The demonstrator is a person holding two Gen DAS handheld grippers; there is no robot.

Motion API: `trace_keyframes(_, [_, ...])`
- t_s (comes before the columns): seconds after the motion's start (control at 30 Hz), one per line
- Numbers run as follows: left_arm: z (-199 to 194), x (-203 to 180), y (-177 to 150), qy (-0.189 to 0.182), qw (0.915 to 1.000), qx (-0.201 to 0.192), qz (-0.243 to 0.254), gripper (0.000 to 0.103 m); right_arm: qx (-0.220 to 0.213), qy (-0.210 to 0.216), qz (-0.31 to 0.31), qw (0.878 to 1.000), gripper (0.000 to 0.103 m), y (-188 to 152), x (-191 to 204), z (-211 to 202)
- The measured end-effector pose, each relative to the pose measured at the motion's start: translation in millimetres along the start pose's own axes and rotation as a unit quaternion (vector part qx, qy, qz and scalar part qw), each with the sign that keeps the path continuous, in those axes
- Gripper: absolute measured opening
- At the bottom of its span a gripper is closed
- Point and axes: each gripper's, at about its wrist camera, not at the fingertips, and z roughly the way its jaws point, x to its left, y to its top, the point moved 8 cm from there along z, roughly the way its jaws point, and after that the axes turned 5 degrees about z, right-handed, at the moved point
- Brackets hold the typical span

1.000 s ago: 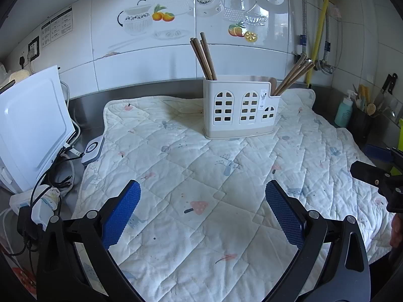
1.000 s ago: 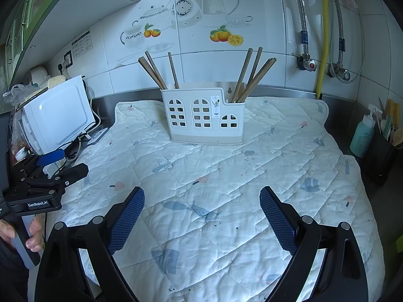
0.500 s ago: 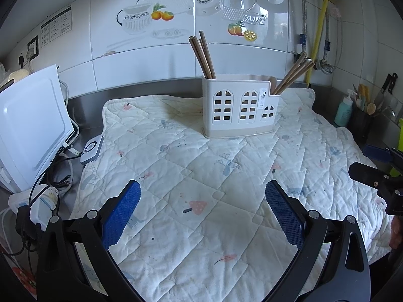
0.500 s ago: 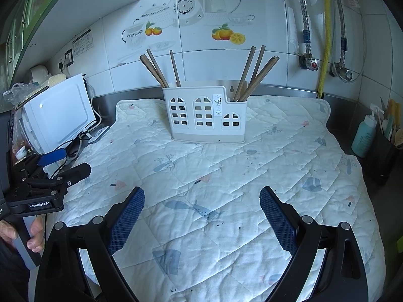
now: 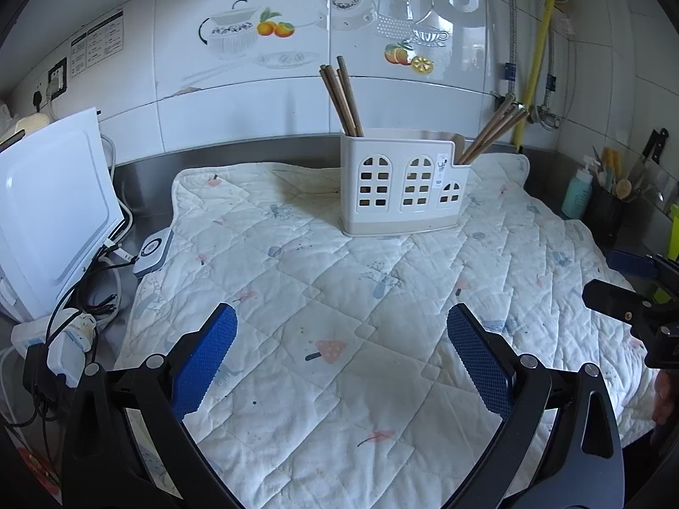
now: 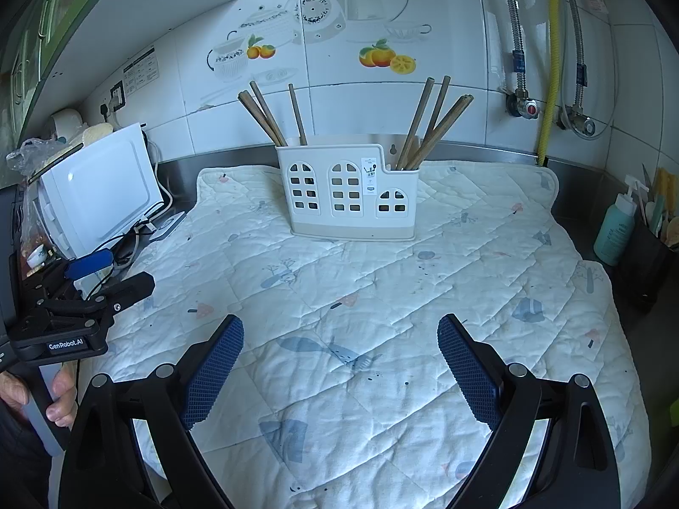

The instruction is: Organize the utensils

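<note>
On steel counter point(image 6: 594, 169): quilted mat point(image 6: 382, 297), tiled wall point(image 6: 339, 102) behind.

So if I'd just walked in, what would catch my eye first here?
Probably the white holder shaped like a little house, standing at the back of the quilted cloth, with wooden chopsticks fanning out of both ends. Next, the two open grippers, left and right, with blue pads, low in front.

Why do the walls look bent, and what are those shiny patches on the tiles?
Both views use fisheye lenses, so straight tile lines bow toward the edges and the corners go black. In the left wrist view, window glare washes over the wall tiles. In the right wrist view, the utensil holder is sharp, with a soft shadow on the quilted mat.
</note>
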Motion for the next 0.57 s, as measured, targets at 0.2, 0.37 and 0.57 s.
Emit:
trace_keyframes(0.2, [-0.7,4.0,0.7,0.005,1.0000,0.000,0.001,0.098,0.003,-0.002,0.002,1.000,0.090,-0.8,-0.8,1.5])
trace_keyframes(0.37, [0.5,9.5,0.2,0.005,0.9999,0.004,-0.010,0.098,0.002,-0.004,0.000,1.000,0.090,-1.1,-0.5,0.3])
trace_keyframes(0.57, [-1.3,11.8,0.5,0.007,0.9999,0.000,-0.010,0.098,0.001,-0.006,0.000,1.000,0.090,0.0,-2.8,0.5])
